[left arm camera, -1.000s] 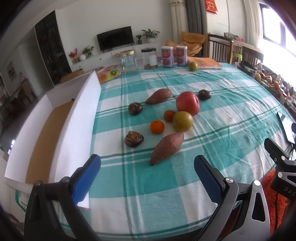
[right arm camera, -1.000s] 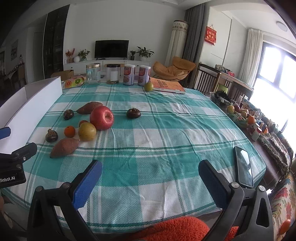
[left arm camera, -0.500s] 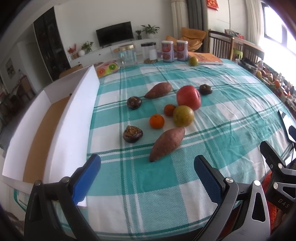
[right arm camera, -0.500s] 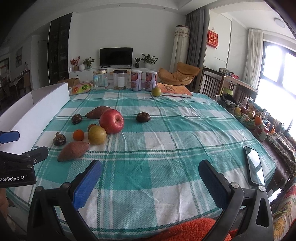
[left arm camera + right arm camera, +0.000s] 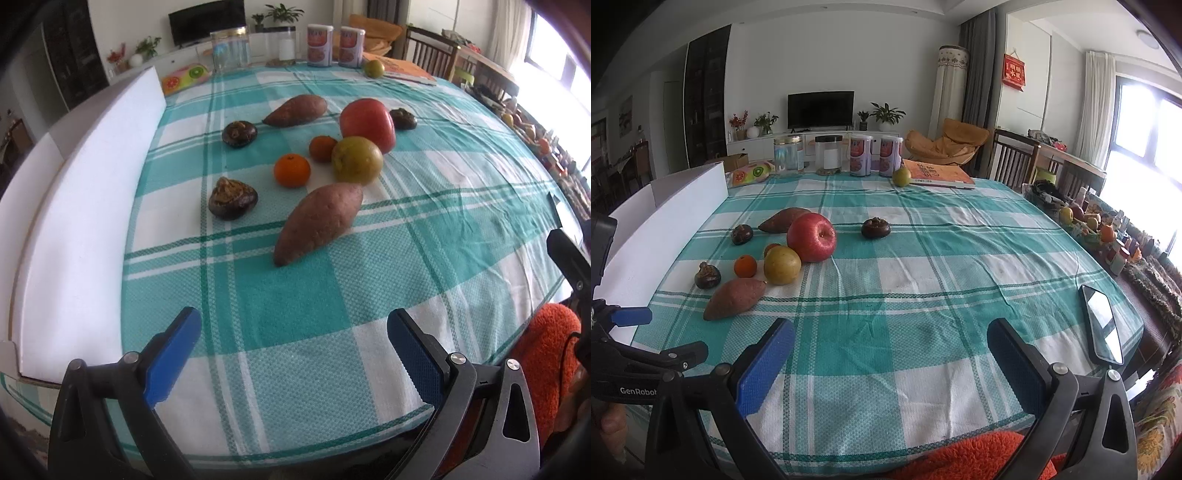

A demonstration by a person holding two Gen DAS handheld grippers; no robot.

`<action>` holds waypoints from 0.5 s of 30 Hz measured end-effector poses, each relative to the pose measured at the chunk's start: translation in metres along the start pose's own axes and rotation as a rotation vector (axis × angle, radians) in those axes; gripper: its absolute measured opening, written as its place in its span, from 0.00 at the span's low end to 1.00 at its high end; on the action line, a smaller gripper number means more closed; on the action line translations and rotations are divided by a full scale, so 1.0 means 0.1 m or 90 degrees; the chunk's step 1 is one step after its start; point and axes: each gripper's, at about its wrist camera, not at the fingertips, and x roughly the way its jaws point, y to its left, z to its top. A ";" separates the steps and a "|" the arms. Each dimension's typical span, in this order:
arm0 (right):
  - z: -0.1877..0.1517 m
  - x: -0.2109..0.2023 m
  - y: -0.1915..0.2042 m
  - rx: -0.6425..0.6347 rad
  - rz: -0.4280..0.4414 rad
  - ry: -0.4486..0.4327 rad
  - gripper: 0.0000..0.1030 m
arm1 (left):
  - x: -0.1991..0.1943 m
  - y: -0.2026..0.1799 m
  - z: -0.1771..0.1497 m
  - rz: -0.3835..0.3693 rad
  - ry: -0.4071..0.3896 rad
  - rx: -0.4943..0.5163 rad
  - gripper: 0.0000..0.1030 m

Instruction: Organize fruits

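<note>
Produce lies clustered on the teal checked tablecloth (image 5: 424,236): a near sweet potato (image 5: 319,221), a far sweet potato (image 5: 295,110), a red apple (image 5: 367,123), a yellow-green pear (image 5: 356,159), two small oranges (image 5: 291,170), and several dark water chestnuts (image 5: 232,197). My left gripper (image 5: 293,354) is open, low over the cloth just short of the near sweet potato. My right gripper (image 5: 890,360) is open near the front edge, well right of the red apple (image 5: 811,237) and the near sweet potato (image 5: 735,297). Nothing sits between either pair of fingers.
A white open box (image 5: 85,206) runs along the table's left side. Jars and cans (image 5: 860,155), a green fruit (image 5: 901,176) and an orange book (image 5: 938,173) stand at the far edge. A phone (image 5: 1102,325) lies at the right edge. Chairs and clutter beyond.
My left gripper has moved forward and lower toward the near sweet potato, which now looks larger. The right gripper has tilted up slightly. Both stay open.
</note>
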 end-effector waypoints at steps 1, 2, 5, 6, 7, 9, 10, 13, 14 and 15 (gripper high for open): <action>0.00 0.00 0.00 0.001 0.000 -0.001 1.00 | 0.09 0.03 -0.06 -0.006 0.018 -0.003 0.98; 0.00 0.00 0.00 0.001 0.000 -0.001 1.00 | 0.16 0.06 -0.11 -0.012 0.035 -0.008 0.98; 0.00 0.00 0.00 0.001 0.001 0.001 1.00 | 0.18 0.08 -0.21 0.018 0.014 0.008 0.98; 0.00 0.00 0.00 0.001 0.002 0.002 1.00 | 0.19 0.09 -0.21 0.014 0.020 0.005 0.99; 0.00 0.00 0.00 0.002 0.002 0.003 1.00 | 0.18 0.12 -0.22 0.010 0.015 -0.003 1.00; 0.00 0.00 0.00 0.000 0.003 0.004 1.00 | 0.17 0.12 -0.25 0.010 0.002 0.009 1.00; 0.01 0.00 0.00 0.000 0.003 0.003 1.00 | 0.16 0.12 -0.27 0.004 -0.010 0.020 1.00; 0.00 -0.03 0.00 0.000 0.003 -0.004 1.00 | 0.14 0.14 -0.31 -0.009 -0.036 0.040 1.00; 0.00 -0.03 0.01 -0.001 0.003 -0.005 1.00 | 0.15 0.16 -0.29 -0.011 -0.034 0.041 1.00; 0.00 -0.03 0.01 -0.002 0.004 -0.005 1.00 | 0.14 0.16 -0.28 -0.013 -0.026 0.038 0.99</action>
